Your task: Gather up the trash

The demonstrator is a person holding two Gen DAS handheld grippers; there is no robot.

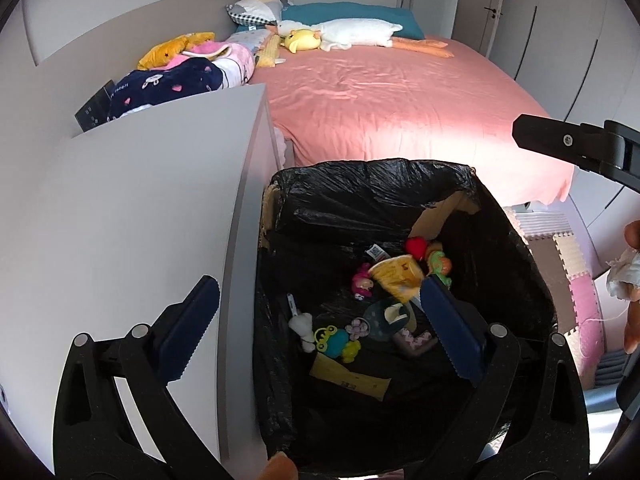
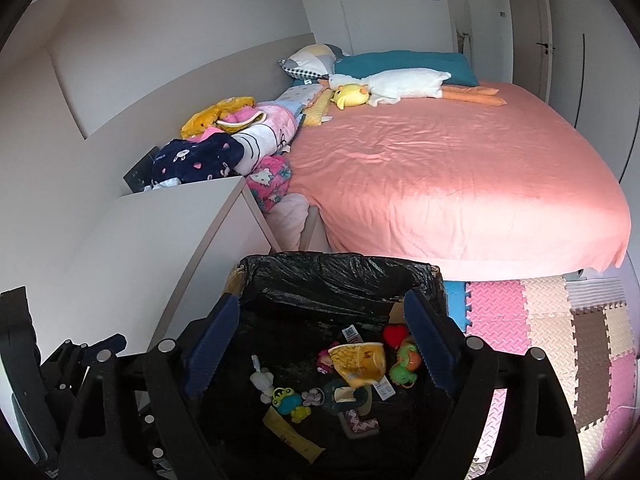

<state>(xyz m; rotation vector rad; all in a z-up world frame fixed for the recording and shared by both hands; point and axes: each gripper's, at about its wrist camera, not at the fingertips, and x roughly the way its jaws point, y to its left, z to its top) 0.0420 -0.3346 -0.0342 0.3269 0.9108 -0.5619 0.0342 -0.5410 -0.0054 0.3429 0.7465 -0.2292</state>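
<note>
A cardboard bin lined with a black bag (image 1: pixel 360 188) (image 2: pixel 340 276) stands on the floor at the foot of the bed. Inside lie a yellow wrapper (image 1: pixel 396 276) (image 2: pixel 360 362), a red toy (image 1: pixel 416 246), a green frog toy (image 1: pixel 334 342) (image 2: pixel 286 398), a white scrap (image 1: pixel 302 326) and several other small pieces. My left gripper (image 1: pixel 320 320) is open and empty above the bin. My right gripper (image 2: pixel 320 340) is open and empty above it too; part of it shows at the right of the left wrist view (image 1: pixel 568 144).
A white cabinet (image 1: pixel 140 208) (image 2: pixel 160 232) stands left of the bin. A bed with a pink sheet (image 1: pixel 400 112) (image 2: pixel 460 176) lies behind, with plush toys and folded blankets (image 2: pixel 240 144). Foam mats (image 2: pixel 552 336) cover the floor on the right.
</note>
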